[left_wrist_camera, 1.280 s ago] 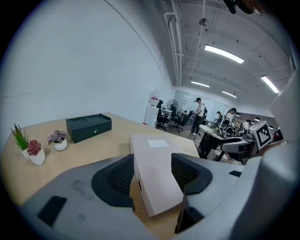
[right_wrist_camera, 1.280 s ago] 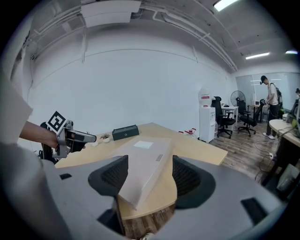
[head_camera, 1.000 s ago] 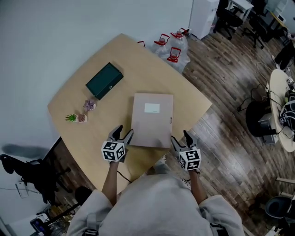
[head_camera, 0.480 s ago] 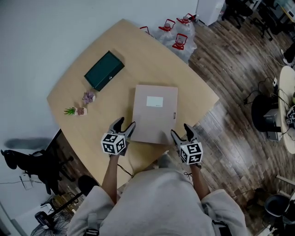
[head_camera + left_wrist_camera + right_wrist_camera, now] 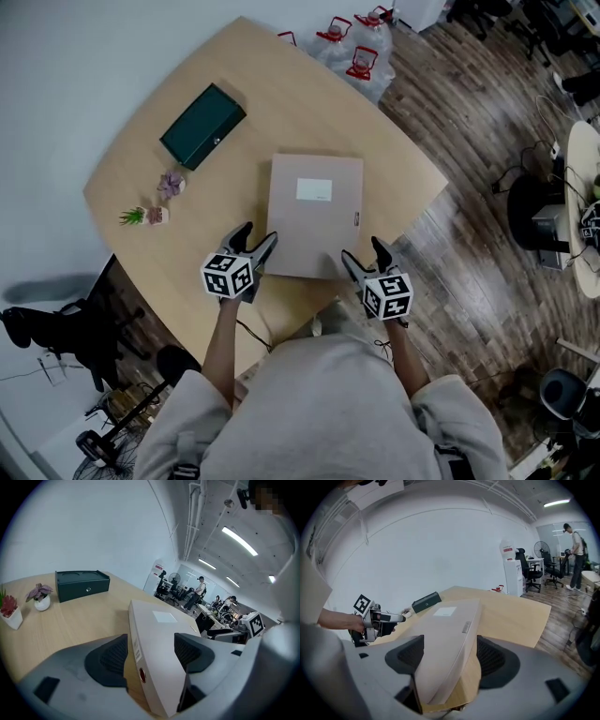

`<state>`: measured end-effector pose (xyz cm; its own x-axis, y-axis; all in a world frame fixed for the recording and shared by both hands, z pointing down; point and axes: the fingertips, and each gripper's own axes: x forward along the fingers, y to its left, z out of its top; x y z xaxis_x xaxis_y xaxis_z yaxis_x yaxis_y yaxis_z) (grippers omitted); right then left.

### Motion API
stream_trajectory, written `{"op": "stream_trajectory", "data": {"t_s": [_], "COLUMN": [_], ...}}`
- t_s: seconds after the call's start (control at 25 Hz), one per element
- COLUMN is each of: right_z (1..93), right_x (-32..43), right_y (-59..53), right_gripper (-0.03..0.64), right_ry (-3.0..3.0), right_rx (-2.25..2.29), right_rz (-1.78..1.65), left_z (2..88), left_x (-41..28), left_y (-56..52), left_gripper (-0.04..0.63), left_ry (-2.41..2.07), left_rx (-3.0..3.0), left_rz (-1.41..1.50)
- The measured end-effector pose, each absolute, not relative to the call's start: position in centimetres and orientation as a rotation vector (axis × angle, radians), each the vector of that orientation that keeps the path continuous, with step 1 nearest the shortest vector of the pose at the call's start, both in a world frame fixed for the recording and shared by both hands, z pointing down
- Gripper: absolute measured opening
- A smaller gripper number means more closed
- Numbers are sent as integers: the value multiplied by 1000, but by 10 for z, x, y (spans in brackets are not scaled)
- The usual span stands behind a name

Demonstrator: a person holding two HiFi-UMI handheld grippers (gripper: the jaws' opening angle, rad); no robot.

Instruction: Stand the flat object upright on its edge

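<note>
A flat beige file box (image 5: 314, 220) with a white label lies on the wooden table (image 5: 281, 94). My left gripper (image 5: 253, 239) is at its near left corner. In the left gripper view the box's spine edge (image 5: 159, 634) sits between the two dark pads (image 5: 105, 660). These jaws have just been opening, and they straddle the corner without a clear squeeze. My right gripper (image 5: 363, 253) is at the near right corner. In the right gripper view the box (image 5: 450, 630) lies between its jaws, with bare table showing beside the right pad (image 5: 490, 658).
A dark green case (image 5: 202, 127) lies at the table's far left, with two small potted plants (image 5: 171, 183) nearer the left edge. Water bottles (image 5: 361, 56) stand on the floor beyond the table. The table's near edge is right under my grippers.
Both grippers have sunk a little toward the table at the box's near corners. The box itself lies as before.
</note>
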<state>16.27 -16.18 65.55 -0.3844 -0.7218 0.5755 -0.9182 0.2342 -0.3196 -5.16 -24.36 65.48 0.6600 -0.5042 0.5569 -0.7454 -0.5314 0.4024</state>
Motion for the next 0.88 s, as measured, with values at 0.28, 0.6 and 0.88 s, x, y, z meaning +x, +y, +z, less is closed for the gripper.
{"op": "stream_trajectory", "data": {"t_s": [0.28, 0.6, 0.88], "right_z": [665, 675, 686], "right_x": [159, 158, 161], "right_y": [-167, -184, -201], "right_gripper": [353, 362, 377], "right_ry": [-2160, -2136, -2127], "right_rx": [1520, 1517, 1502], "right_rz": [944, 1012, 1103], "left_z": [665, 675, 690], "left_x": [-47, -40, -28], "left_y": [-251, -268, -271], "left_gripper": [295, 298, 302], "left_ry": [-921, -880, -830], "left_rx": [2230, 2208, 2163], "left_rz": [491, 476, 460]}}
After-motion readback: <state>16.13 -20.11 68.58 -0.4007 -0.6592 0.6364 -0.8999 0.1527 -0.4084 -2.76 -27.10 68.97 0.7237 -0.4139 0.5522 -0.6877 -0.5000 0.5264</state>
